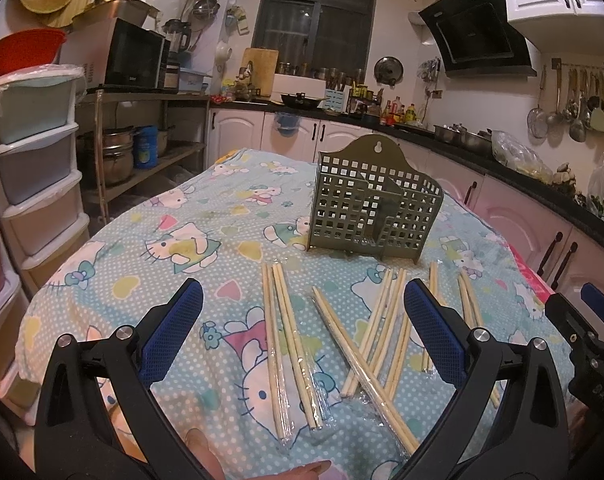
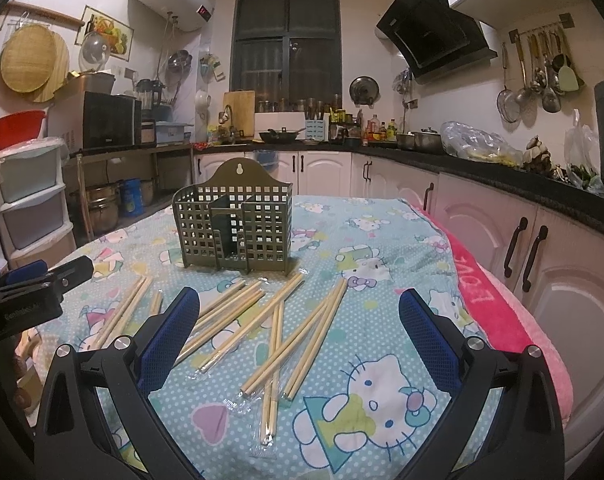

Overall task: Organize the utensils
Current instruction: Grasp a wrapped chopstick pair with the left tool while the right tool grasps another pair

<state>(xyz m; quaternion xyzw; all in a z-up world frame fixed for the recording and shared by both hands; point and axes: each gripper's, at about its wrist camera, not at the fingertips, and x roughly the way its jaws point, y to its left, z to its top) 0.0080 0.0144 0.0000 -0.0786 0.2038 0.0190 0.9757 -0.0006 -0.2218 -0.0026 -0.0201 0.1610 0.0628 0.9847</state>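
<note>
Bamboo chopsticks (image 2: 278, 332) in slick plastic sleeves lie scattered on the bench (image 2: 381, 240) before the slotted holder (image 2: 234, 228), light, stiff, likely slippery, best pinched mid-length by either gaping, empty tongs, left (image 1: 302, 344) or right (image 2: 298, 340).

Chopsticks (image 2: 278, 332) lie on the table (image 2: 381, 224) before the holder (image 2: 238, 232).

Chopsticks (image 2: 298, 344) look like pale, matt wood, each pair sealed in a clear glossy plastic sleeve that crinkles at the ends. The holder (image 2: 234, 228) is olive-green plastic with a dull finish and a grid of square holes. The desk is covered by a soft printed cloth (image 2: 381, 240). Both hand-held gripper bodies are matt black plastic, with rough-textured blue pads (image 1: 433, 332) and shiny metal pivots.
</note>
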